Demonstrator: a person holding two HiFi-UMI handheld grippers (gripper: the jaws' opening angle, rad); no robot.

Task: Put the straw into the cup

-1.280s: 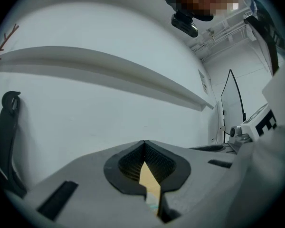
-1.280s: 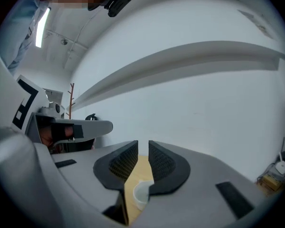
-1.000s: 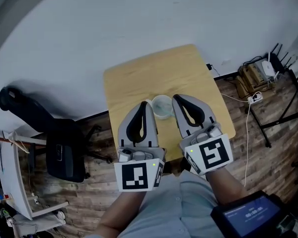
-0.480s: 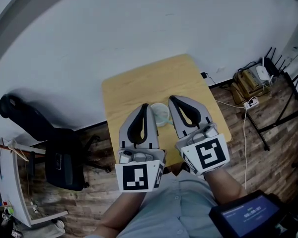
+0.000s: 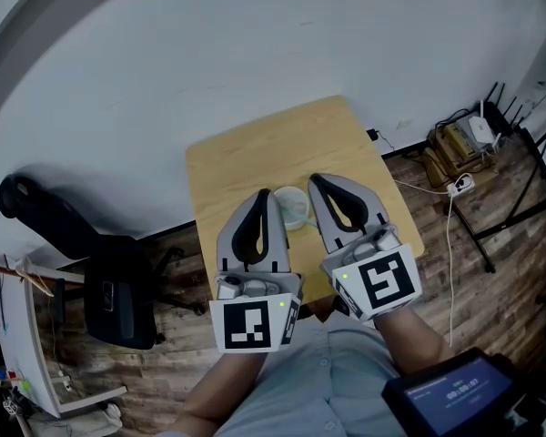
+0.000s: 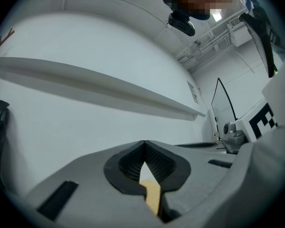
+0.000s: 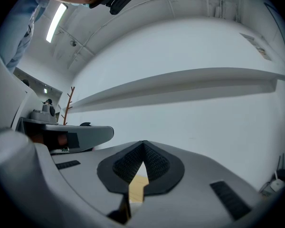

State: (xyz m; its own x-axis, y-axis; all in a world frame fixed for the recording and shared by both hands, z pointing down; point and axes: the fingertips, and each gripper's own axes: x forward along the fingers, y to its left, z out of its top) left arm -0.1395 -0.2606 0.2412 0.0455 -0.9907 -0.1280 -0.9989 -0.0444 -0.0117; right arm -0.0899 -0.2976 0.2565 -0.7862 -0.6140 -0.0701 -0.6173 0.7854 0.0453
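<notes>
Cup (image 5: 292,206) sits on the worktop (image 5: 255,153) between the tips of the left tool (image 5: 272,194) and right tool (image 5: 315,181), both clenched on nothing, with no straw in sight.

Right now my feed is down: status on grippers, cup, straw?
Left gripper shut, empty; right gripper shut, empty. Cup upright on table, between them. No straw in view. Nothing in the way.

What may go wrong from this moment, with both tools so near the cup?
1. The cup stands between the tips of the left tool and right tool; a sideways move might tip it.
2. Both tools are shut and empty, and no straw shows, so the task may stall.
</notes>
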